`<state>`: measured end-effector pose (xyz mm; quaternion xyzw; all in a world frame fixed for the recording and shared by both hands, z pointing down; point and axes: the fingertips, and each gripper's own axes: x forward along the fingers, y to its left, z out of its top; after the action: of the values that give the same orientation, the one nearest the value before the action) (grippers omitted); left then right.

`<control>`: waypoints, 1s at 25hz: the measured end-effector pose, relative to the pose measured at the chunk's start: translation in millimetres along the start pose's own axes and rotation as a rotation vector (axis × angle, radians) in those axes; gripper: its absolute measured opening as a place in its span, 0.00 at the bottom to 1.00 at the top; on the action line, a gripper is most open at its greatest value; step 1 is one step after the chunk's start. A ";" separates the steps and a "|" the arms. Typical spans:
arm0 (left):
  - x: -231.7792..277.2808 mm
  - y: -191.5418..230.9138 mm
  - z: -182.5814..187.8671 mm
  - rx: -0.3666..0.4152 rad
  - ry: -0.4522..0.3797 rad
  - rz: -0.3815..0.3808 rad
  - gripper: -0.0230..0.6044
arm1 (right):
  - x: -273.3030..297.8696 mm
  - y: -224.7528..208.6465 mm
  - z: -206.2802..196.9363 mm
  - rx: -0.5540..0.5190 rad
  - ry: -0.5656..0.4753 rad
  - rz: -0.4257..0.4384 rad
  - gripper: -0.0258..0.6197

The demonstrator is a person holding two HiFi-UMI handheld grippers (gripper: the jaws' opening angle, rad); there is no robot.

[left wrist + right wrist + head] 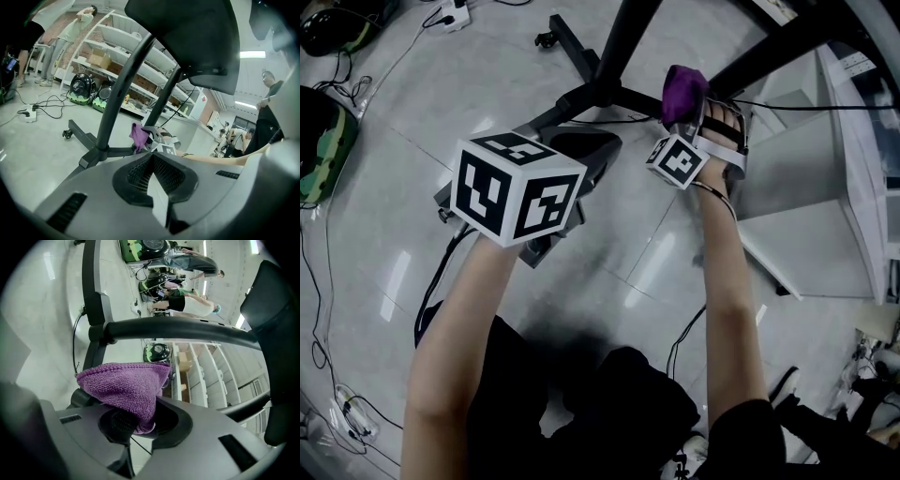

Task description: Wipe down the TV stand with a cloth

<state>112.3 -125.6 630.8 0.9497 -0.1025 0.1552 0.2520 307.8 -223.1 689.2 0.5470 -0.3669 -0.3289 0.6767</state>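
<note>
Left gripper: jaws closed together, nothing between them, held above grey tiled floor, just left of stand's base. TV stand: black posts rising from hub, legs spreading over floor. Right gripper: jaws clamped on bunched purple cloth; cloth sits at stand's black leg near hub, contact with leg unclear.
</note>
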 end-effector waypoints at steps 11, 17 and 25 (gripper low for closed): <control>3.9 13.5 -9.6 -0.026 0.024 0.004 0.05 | 10.9 57.6 6.1 0.045 0.029 0.131 0.15; 1.7 18.8 -12.0 -0.029 0.028 0.007 0.05 | 18.1 92.8 10.2 0.080 0.040 0.232 0.15; 2.9 16.8 -12.5 -0.033 0.028 0.002 0.05 | 17.8 88.6 9.2 0.054 0.058 0.233 0.15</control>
<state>107.4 -133.8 649.6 0.9430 -0.1027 0.1670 0.2689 313.0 -226.3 779.8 0.5280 -0.4169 -0.2221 0.7058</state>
